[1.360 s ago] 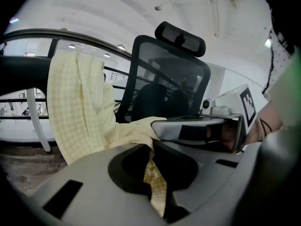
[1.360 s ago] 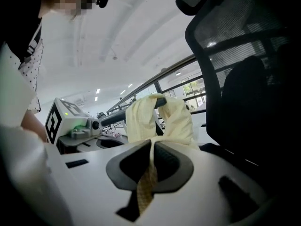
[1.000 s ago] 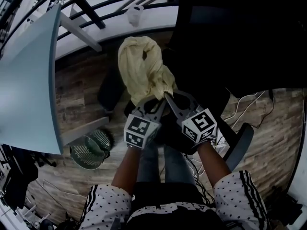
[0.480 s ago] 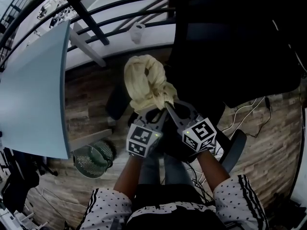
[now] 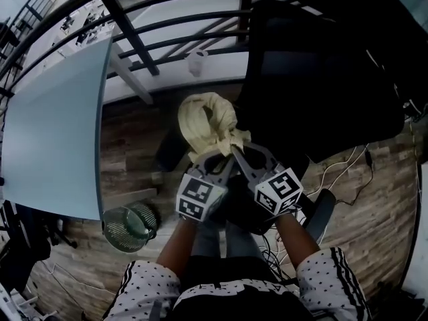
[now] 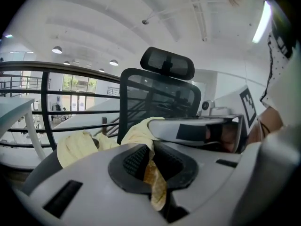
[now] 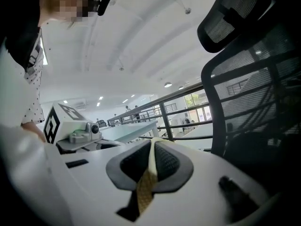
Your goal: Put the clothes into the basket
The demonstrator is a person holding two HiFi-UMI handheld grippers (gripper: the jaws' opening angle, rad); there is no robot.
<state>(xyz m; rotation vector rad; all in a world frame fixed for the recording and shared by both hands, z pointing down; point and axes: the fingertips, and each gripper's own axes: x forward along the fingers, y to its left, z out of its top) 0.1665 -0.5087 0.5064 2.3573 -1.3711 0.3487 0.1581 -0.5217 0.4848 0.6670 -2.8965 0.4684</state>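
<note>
A pale yellow cloth (image 5: 207, 122) hangs bunched in front of me, pinched at its near end by both grippers side by side. My left gripper (image 5: 225, 156) is shut on a fold of it, and yellow fabric shows between its pads (image 6: 151, 168). My right gripper (image 5: 236, 152) is shut on the cloth too, with a thin strip of fabric running between its pads (image 7: 150, 163). The rest of the cloth (image 6: 77, 145) droops beyond the left jaws. A green wire basket (image 5: 129, 225) stands on the wooden floor at the lower left, well apart from the cloth.
A black mesh office chair (image 5: 321, 65) stands right behind the cloth. A light blue table (image 5: 53, 126) fills the left, with a dark railing (image 5: 134, 35) beyond it. A white cup (image 5: 196, 62) sits past the cloth. Cables (image 5: 348, 166) lie on the floor at right.
Both grippers have risen together with the yellow cloth held between them. The cloth hangs higher off the floor, and the basket now lies further below it.
</note>
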